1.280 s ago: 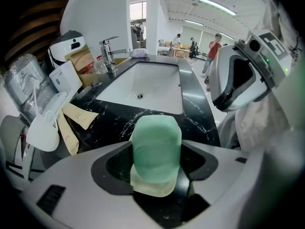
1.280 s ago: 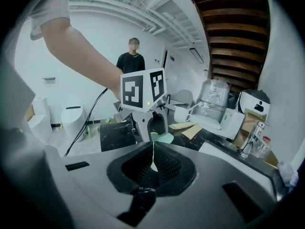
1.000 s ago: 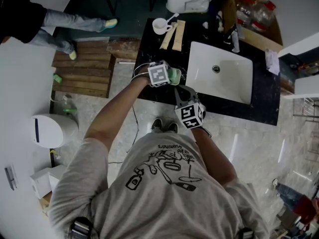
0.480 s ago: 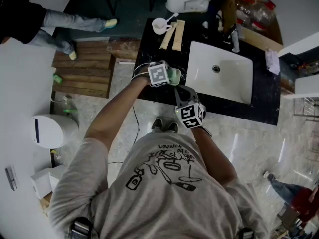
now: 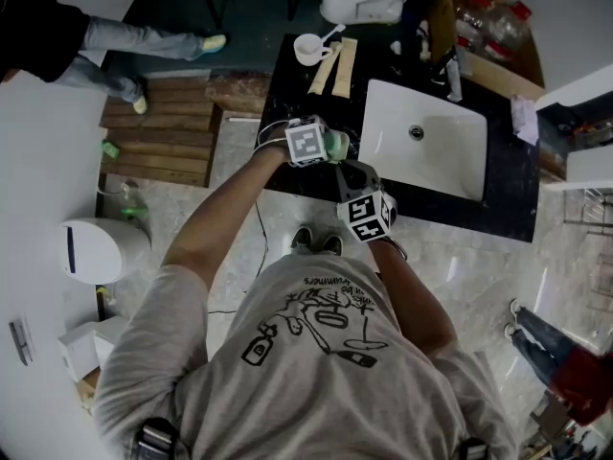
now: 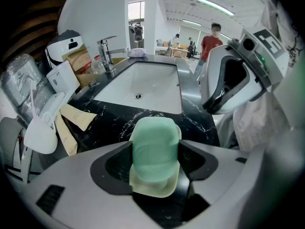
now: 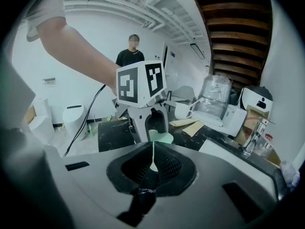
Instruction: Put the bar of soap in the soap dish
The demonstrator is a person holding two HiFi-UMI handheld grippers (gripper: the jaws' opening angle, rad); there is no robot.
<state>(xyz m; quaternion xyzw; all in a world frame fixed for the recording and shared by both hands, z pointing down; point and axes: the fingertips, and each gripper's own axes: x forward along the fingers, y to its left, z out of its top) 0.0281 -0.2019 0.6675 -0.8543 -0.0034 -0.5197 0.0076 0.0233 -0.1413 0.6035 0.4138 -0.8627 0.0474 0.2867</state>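
Note:
A green bar of soap (image 6: 155,144) with a pale wrapper (image 6: 152,187) under it sits between the jaws of my left gripper (image 6: 155,151), which is shut on it. In the head view this gripper (image 5: 326,147) and the soap (image 5: 336,145) hang over the front edge of the black counter (image 5: 287,70). My right gripper (image 7: 152,163) faces the left one from the near side. It is shut on a thin edge of the pale wrapper (image 7: 153,159), which leads to the soap (image 7: 159,137). I cannot pick out a soap dish.
A white sink basin (image 5: 421,137) with a tap (image 6: 107,51) is set in the counter to the right. A white cup (image 5: 308,49) and paper packets (image 5: 335,67) lie at the far left of the counter. Boxes and wrapped items (image 5: 488,22) crowd the back.
Almost nothing differs. The right gripper has shifted slightly up toward the counter; the left gripper and the soap hold still.

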